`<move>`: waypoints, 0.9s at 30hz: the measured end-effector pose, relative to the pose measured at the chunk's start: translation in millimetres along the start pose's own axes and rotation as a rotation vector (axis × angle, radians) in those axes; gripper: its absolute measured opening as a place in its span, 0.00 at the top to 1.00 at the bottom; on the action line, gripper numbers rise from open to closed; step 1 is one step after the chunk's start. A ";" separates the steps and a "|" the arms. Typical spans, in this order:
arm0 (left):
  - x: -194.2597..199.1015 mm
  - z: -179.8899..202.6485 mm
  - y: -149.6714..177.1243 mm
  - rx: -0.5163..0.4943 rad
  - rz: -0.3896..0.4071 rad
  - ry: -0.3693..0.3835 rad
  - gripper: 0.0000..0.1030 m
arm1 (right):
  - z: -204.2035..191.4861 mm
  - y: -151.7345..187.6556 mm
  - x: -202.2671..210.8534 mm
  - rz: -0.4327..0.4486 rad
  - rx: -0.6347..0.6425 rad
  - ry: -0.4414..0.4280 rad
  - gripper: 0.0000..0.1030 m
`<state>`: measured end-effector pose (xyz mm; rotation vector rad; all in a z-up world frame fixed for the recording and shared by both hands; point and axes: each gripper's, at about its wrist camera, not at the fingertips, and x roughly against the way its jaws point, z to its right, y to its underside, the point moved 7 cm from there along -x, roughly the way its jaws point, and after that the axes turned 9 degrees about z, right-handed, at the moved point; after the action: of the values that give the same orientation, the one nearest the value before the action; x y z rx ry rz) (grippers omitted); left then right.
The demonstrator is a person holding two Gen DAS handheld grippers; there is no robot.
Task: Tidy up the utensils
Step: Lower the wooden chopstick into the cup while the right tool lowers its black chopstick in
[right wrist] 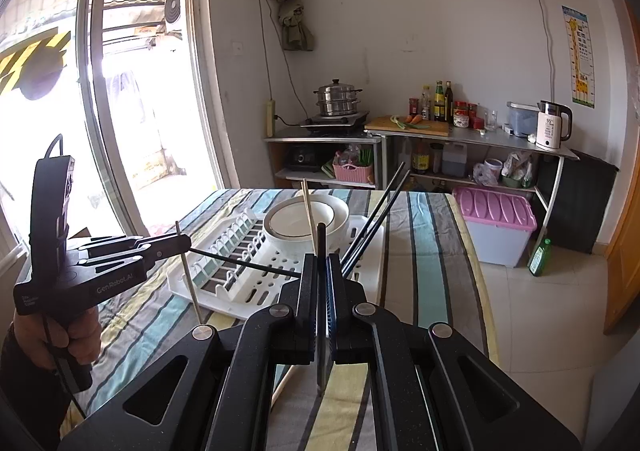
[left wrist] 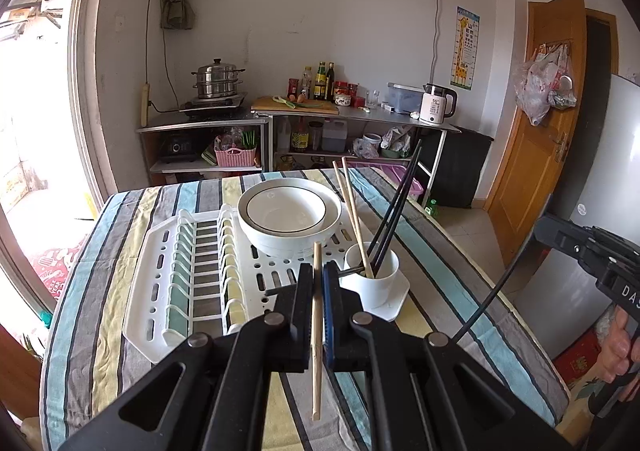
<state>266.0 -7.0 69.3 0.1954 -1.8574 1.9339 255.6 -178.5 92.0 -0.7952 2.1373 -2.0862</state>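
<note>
My left gripper point(left wrist: 318, 267) is shut on a wooden chopstick point(left wrist: 317, 363) that stands nearly upright between its pads, above the striped tablecloth. Just beyond it, a white cup point(left wrist: 372, 283) holds two wooden chopsticks point(left wrist: 352, 207) and two black chopsticks point(left wrist: 400, 203). My right gripper point(right wrist: 321, 257) is shut on a black chopstick point(right wrist: 321, 371), also upright. In the right wrist view the left gripper point(right wrist: 184, 241) shows at the left with its wooden chopstick point(right wrist: 190, 279); the cup is hidden behind my fingers. A dark stick point(right wrist: 244, 262) lies across the white dish rack point(right wrist: 280, 263).
Stacked white bowls point(left wrist: 290, 215) sit on the dish rack point(left wrist: 160, 271) on the striped table point(left wrist: 100, 331). A person's hand point(right wrist: 76, 335) grips the left tool. Beyond the table stand a counter with a steamer pot point(left wrist: 218, 81), bottles and a kettle point(left wrist: 436, 103), and a pink-lidded bin point(right wrist: 496, 225) sits on the floor.
</note>
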 end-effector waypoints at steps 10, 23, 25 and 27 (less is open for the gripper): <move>-1.8 33.9 -54.7 -0.030 0.080 0.064 0.95 | 3.0 -34.8 -8.7 0.058 0.005 -0.001 0.96; -49.6 51.3 -93.5 -0.032 0.135 0.066 0.95 | 10.4 -82.3 -28.5 0.141 0.002 -0.012 0.96; -58.0 52.6 -92.5 -0.030 0.132 0.069 0.95 | 11.3 -84.4 -34.9 0.143 -0.001 -0.014 0.96; -65.4 53.1 -91.1 -0.030 0.130 0.069 0.95 | 12.8 -85.1 -40.9 0.141 -0.003 -0.014 0.96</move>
<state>350.8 -73.9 130.5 -0.0010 -1.8945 1.9706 323.3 -170.7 158.7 -0.6368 2.1218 -2.0022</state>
